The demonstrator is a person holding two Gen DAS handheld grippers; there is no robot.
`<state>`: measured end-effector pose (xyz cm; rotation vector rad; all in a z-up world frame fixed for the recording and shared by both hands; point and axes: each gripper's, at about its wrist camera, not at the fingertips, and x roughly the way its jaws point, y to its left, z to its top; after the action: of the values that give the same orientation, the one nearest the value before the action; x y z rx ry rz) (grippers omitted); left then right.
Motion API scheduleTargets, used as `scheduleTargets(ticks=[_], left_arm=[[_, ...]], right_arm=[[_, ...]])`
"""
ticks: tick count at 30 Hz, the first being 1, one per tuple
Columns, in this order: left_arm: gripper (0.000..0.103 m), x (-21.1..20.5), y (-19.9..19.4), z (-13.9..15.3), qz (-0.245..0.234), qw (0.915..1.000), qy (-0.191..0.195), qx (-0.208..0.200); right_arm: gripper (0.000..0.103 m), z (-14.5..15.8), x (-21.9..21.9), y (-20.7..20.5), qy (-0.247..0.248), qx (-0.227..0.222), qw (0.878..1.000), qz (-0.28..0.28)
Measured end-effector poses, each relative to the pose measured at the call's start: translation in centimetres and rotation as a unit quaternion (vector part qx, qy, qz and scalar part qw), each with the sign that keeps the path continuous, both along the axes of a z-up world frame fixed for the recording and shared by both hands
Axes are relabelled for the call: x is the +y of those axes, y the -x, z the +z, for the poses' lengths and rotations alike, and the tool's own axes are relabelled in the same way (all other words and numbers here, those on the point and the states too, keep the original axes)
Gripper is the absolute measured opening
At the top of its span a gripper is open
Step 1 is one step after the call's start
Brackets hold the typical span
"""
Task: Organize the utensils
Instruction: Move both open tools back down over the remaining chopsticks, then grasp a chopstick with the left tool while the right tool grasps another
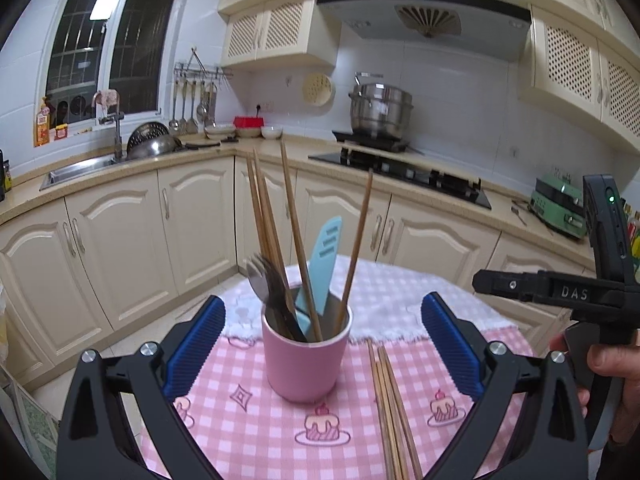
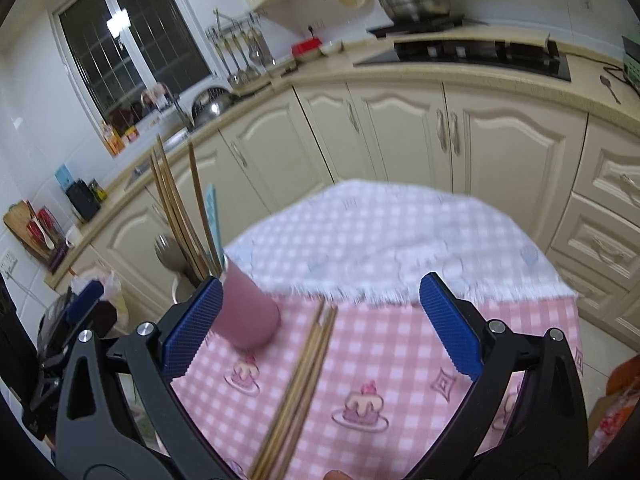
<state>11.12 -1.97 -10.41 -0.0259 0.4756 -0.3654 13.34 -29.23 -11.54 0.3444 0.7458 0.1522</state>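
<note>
Flanking smooth pink cup, left gripper ribbed blue fingers spread; right gripper spread above wooden chopsticks

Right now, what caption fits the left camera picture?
Open left gripper faces pink utensil cup; loose wooden chopsticks lie beside it.

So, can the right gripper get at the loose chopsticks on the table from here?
Probably yes. The right gripper is open, and the loose chopsticks lie flat on the cloth between its fingers with nothing over them; the pink cup stands off to one side.
</note>
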Motion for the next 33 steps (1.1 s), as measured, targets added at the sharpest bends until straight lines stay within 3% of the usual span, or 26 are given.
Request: scheduleTargets(ticks=[10, 22, 33], left_arm=[[0.096, -1.2, -0.5, -3.6, -0.007, 0.9978, -0.036, 0.054], [0.096, -2.3, -1.5, -8.1, -0.021, 0.9871, -0.085, 0.134], [0.096, -3.1, -2.0, -10.4, -0.047, 0.9738, -0.114, 0.191]], right_arm=[[0.097, -4.4, 1.4, 0.8, 0.016, 0.067, 0.997, 0.015], [0.097, -10.1, 4.1, 2.3, 0.094, 0.15, 0.983, 0.056], [0.097, -12.0, 7.4, 3.3, 0.183, 0.155, 0.966, 0.091]])
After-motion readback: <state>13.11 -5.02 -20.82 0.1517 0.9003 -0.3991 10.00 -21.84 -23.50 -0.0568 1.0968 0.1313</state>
